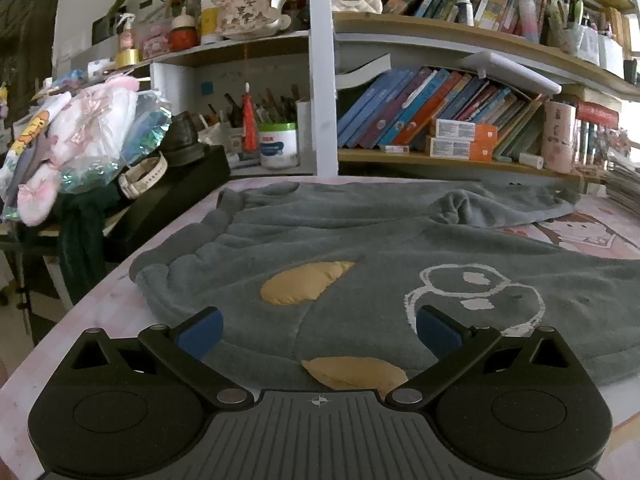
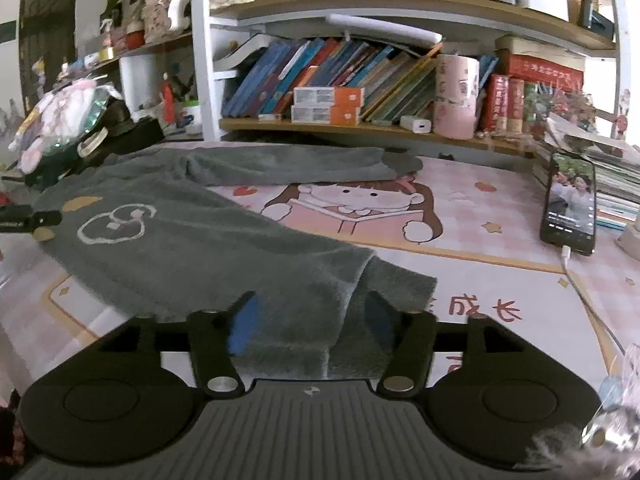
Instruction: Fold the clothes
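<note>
1. The grey fleece garment (image 1: 360, 248) lies spread on the pink cartoon mat (image 2: 460, 240) that covers the desk, in front of the bookshelf (image 1: 440, 156).
2. The left gripper (image 1: 318, 332) hangs over the garment's near edge with its jaws wide apart and nothing between the blue pads (image 1: 202, 334); a tan patch (image 1: 304, 282) sits just ahead of them and a second tan patch (image 1: 354, 372) just below.
3. The right gripper (image 2: 308, 320) stands over a folded corner of the garment. Its jaws are released, the fleece lying between the pads without being pinched.
4. Containers, placed from the bookshelf: a white jar with a green lid (image 1: 279, 145) stands at its left foot beside a cup of pens (image 1: 244, 120); a pink tube (image 1: 559, 136) stands on its lowest board, to the right of the leaning books (image 1: 420, 116) and two orange-and-white boxes (image 1: 460, 140). What the jar and the tube hold cannot be told.
5. Only the right wrist view shows a phone (image 2: 570, 204) with a lit screen, propped to the right of the bookshelf with a white cable (image 2: 580, 276) plugged in, and the cartoon girl on the mat.
6. Only the left wrist view shows clearly the pile of pink and white soft goods (image 1: 80, 136) left of the bookshelf, and a white outline drawing (image 1: 476, 292) on the garment up close.
</note>
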